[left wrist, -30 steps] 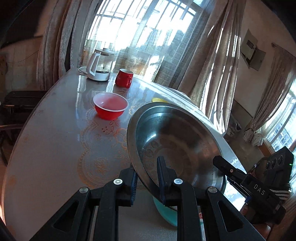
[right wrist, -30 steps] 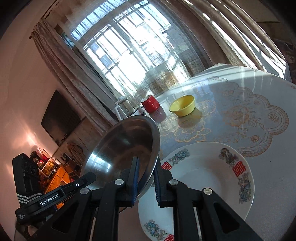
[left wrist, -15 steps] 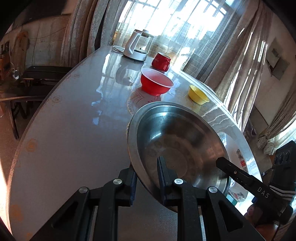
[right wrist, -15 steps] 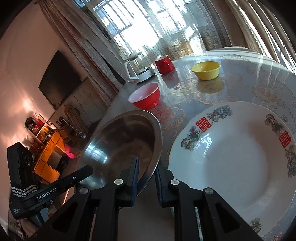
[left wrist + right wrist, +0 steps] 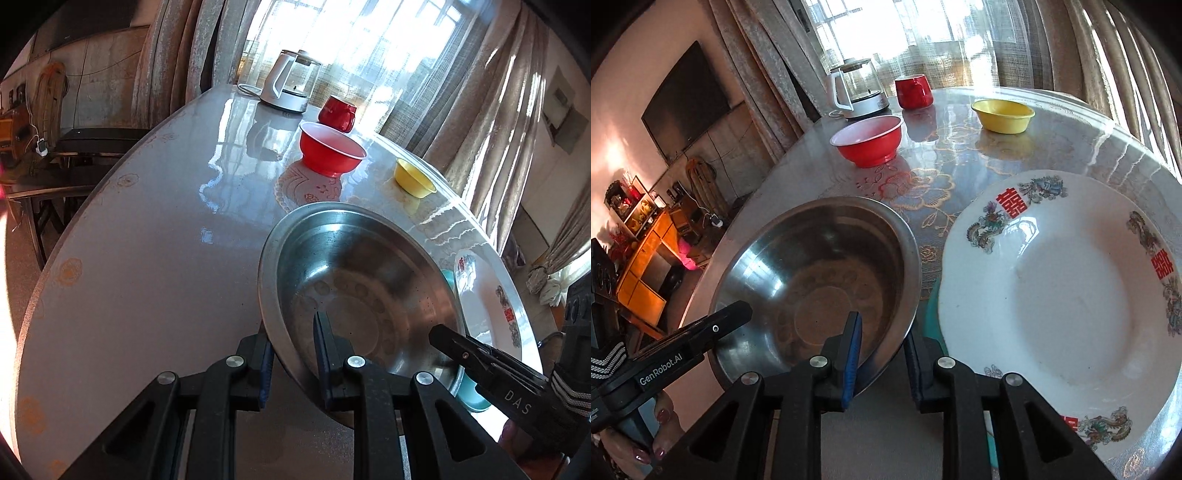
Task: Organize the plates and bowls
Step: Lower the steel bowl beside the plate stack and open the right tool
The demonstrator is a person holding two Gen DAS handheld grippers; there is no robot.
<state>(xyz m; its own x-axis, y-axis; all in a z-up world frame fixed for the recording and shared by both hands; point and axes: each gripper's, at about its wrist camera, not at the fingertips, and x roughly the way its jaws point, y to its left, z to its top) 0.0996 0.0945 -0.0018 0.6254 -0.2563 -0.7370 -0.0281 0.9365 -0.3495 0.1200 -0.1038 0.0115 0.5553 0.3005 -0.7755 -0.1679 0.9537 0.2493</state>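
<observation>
Since the earlier frames the steel bowl (image 5: 364,295) has been lowered from a raised tilt toward the table (image 5: 147,258), and the jaws of the right claw (image 5: 882,354) have just been opening, with the bowl's rim between them. In the right wrist view a gap is seen between that rim and the outer finger, so the right claw is taken as no longer pressing on the bowl. The left claw (image 5: 293,356) is closed on the opposite rim of the same bowl, one finger inside and one outside. Whether the bowl's base is touching the table cannot be told.

Just beside the steel bowl, toward the table's near edge, a large white plate (image 5: 1060,295) with red characters and coloured patterns is seen, resting on a teal dish (image 5: 471,397) that shows only as a sliver under it. Farther in, over the table's floral pattern, a red bowl (image 5: 868,140) is standing, and a yellow bowl (image 5: 1003,115) is set well apart from it toward the window-side edge. At the far edge a red mug (image 5: 914,90) and a glass kettle (image 5: 855,88) on a white base are placed side by side before the curtains (image 5: 1089,48). A hand (image 5: 631,439) with painted nails is seen on the left claw's handle.
</observation>
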